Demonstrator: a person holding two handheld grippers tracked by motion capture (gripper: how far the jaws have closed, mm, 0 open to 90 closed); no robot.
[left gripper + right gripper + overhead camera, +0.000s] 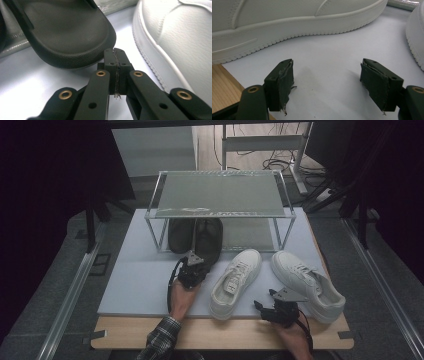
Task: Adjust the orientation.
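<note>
The left gripper (192, 270) reaches forward over the pale mat (140, 280), its forearm in a plaid sleeve (161, 337) coming in from the near edge. Its jaws are pressed flat together with nothing between them, and their tips sit just beside the rounded heel end of a black slipper (67, 37), so close that I cannot tell whether they touch it. The right gripper (280, 312) rests low near the front of the surface (215, 335), held in a hand (295, 337) at the bottom edge. Its jaws stand wide apart and empty, pointing at the side of the right white sneaker (307, 285).

The black slipper lies half under a low metal rack (220, 200), next to its pair (180, 235), on the rack's lower level. The left white sneaker (235, 282) lies between the two grippers, toe toward the rack, well clear of the right sneaker.

The surface is light wood, covered mostly by the smooth grey-white mat. Grey carpet, metal rails and loose cables surround it in a dim room.

The slipper is matte and finely pebbled with a thick curved rim. The sneakers are grained white leather with stitched seams and ribbed rubber soles. The rack has thin shiny bars and a flat grey shelf. The right gripper's black pads (285, 85) are frayed at the edges.
</note>
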